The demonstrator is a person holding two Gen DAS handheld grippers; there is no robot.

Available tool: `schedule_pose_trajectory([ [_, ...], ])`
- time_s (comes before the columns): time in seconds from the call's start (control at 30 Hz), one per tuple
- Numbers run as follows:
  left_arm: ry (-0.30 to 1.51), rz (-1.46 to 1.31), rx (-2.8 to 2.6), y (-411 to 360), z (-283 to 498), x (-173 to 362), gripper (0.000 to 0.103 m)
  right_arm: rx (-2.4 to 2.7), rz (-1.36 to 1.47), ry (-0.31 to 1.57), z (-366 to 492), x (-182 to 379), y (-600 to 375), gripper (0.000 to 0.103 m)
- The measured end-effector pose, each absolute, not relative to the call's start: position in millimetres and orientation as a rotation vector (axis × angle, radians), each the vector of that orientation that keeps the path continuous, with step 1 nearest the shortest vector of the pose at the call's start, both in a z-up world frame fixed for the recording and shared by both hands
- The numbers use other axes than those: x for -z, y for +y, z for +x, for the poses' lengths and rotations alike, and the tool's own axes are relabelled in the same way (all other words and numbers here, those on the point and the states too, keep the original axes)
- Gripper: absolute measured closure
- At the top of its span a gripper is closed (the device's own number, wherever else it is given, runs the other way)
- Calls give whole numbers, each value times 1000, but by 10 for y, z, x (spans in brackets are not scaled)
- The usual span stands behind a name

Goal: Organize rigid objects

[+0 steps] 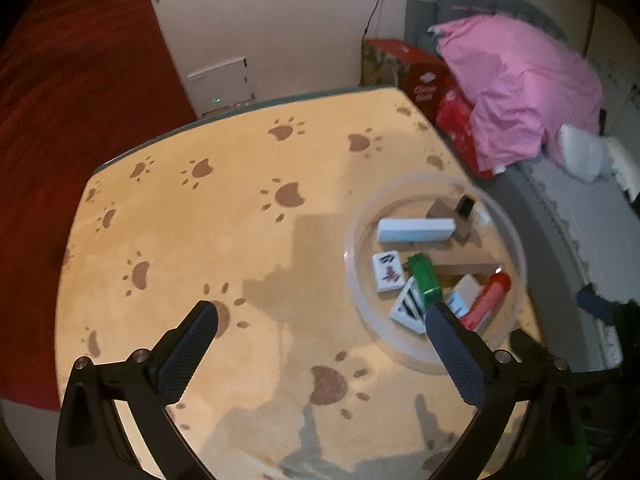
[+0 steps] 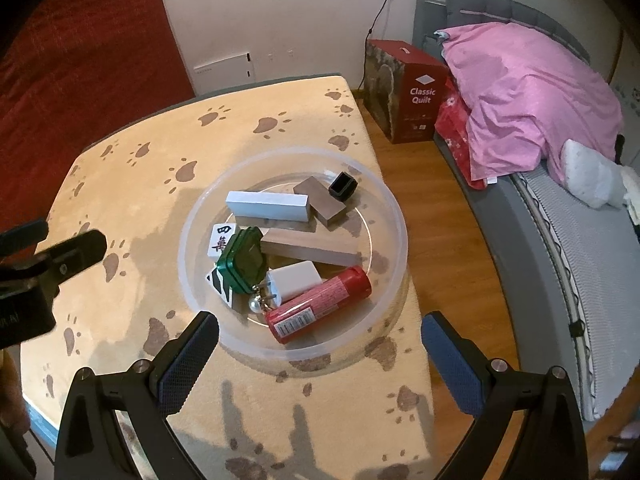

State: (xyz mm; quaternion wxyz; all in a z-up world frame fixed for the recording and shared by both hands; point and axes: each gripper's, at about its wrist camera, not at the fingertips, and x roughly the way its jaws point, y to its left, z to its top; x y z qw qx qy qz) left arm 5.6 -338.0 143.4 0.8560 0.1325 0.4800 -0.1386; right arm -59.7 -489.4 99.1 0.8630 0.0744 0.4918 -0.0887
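Note:
A clear round plastic bowl (image 2: pixel 394 216) stands on the paw-print table and holds several rigid objects: a white block (image 2: pixel 268 205), two wooden blocks (image 2: pixel 310 247), a black cap (image 2: pixel 343 186), a green tin (image 2: pixel 244 260), mahjong tiles (image 2: pixel 221 238), a white charger (image 2: pixel 296 280) and a red tube (image 2: pixel 320 304). The bowl also shows in the left wrist view (image 1: pixel 514 240). My right gripper (image 2: pixel 320 326) is open and empty, just in front of the bowl. My left gripper (image 1: pixel 322 320) is open and empty, left of the bowl; its right finger overlaps the bowl's near edge.
The table (image 1: pixel 200 240) has a yellow paw-print cloth. A bed with a pink quilt (image 2: pixel 528 96) and a red box (image 2: pixel 412 92) stand to the right, with wood floor between. A red curtain (image 2: pixel 80 60) hangs at the left.

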Motion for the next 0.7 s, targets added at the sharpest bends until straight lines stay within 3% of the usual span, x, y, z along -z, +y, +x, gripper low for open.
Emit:
schedule_pose_trajectory([
  [0.7,977,285,418,-3584,-48,-1426,0,223,151,1047,-661,-934,-4948,0],
])
